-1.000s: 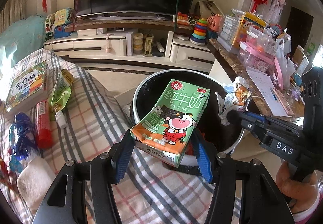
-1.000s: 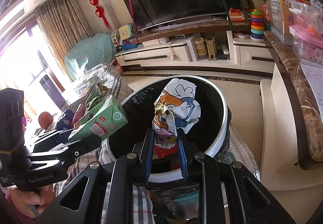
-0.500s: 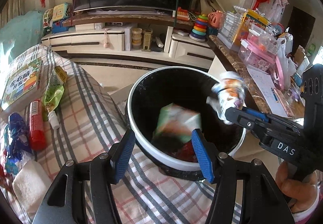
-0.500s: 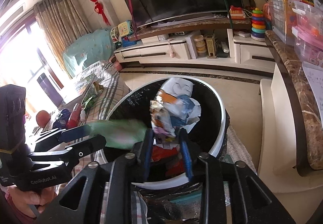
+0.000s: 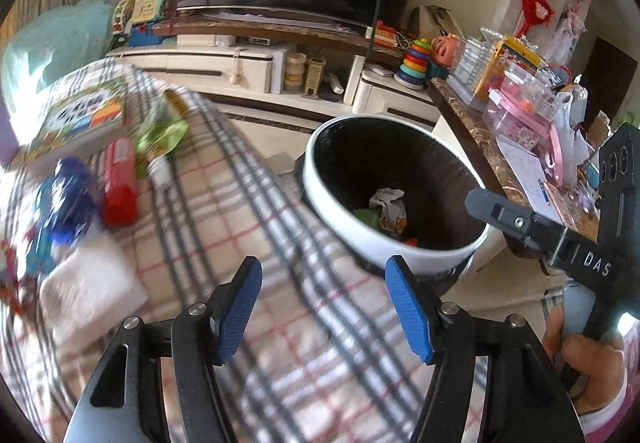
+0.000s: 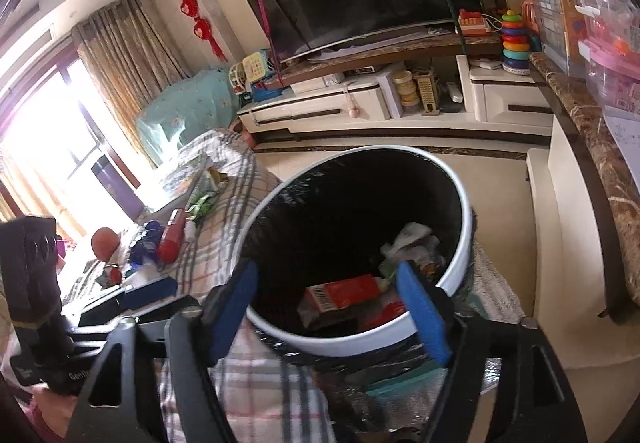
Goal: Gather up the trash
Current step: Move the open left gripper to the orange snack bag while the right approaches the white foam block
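A white-rimmed bin [image 5: 416, 263] with a black liner stands beside the checked tablecloth [image 5: 224, 211]. Inside it lie a crumpled cartoon wrapper [image 5: 390, 205], a green milk carton [image 5: 366, 217] and a red packet [image 6: 344, 293]. My left gripper [image 5: 324, 309] hangs over the cloth just left of the bin. Its jaws are opening and hold nothing. My right gripper [image 6: 326, 309] is above the bin's near rim [image 6: 352, 349], jaws opening wide and empty. On the cloth lie a red tube [image 5: 120, 183], a green pouch [image 5: 160, 131], a blue wrapper [image 5: 64, 199] and a white tissue [image 5: 88, 283].
A picture book [image 5: 76, 119] rests at the table's far left. A marble-topped counter [image 5: 472, 131] crowded with plastic boxes runs right of the bin. A low TV stand [image 5: 248, 63] with toys and a large TV lies beyond. A hand [image 5: 588, 375] holds the right gripper's handle.
The milk carton left my left gripper and fell into the bin. The cartoon wrapper dropped from my right gripper too. Both jaws widened, and the left gripper swung left over the cloth.
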The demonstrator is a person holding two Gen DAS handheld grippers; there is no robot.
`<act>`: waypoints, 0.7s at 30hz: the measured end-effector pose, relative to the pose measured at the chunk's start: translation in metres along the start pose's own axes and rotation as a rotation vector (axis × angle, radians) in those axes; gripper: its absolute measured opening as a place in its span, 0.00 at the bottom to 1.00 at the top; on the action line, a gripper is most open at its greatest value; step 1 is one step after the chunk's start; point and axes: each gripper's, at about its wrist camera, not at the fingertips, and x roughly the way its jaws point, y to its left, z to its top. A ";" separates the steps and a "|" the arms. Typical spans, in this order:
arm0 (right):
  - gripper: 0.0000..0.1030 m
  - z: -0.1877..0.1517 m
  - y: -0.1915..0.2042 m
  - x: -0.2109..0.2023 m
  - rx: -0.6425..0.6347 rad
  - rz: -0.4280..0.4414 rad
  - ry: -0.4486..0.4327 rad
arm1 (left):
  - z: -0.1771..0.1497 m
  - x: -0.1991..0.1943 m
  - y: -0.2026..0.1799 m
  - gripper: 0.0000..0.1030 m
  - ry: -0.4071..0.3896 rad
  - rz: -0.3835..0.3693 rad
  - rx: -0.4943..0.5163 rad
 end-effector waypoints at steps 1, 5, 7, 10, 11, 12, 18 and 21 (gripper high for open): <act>0.78 -0.001 0.003 0.000 0.000 0.006 -0.001 | -0.003 -0.004 0.002 0.62 0.000 0.002 -0.008; 0.82 -0.007 0.019 -0.002 -0.007 0.027 -0.001 | -0.017 -0.025 0.017 0.62 -0.015 0.013 -0.043; 0.87 -0.011 0.028 -0.002 -0.012 0.037 -0.002 | -0.023 -0.035 0.024 0.62 -0.025 0.023 -0.057; 0.90 -0.016 0.041 -0.001 -0.024 0.056 0.004 | -0.031 -0.049 0.032 0.62 -0.036 0.035 -0.078; 0.90 -0.018 0.045 0.000 -0.029 0.062 0.009 | -0.035 -0.054 0.036 0.62 -0.039 0.043 -0.088; 0.90 -0.020 0.049 0.000 -0.034 0.066 0.013 | -0.038 -0.057 0.042 0.62 -0.038 0.045 -0.092; 0.95 -0.032 0.076 0.004 -0.071 0.098 0.032 | -0.057 -0.083 0.063 0.62 -0.043 0.085 -0.127; 0.96 -0.038 0.091 0.007 -0.091 0.116 0.045 | -0.066 -0.098 0.077 0.62 -0.052 0.101 -0.158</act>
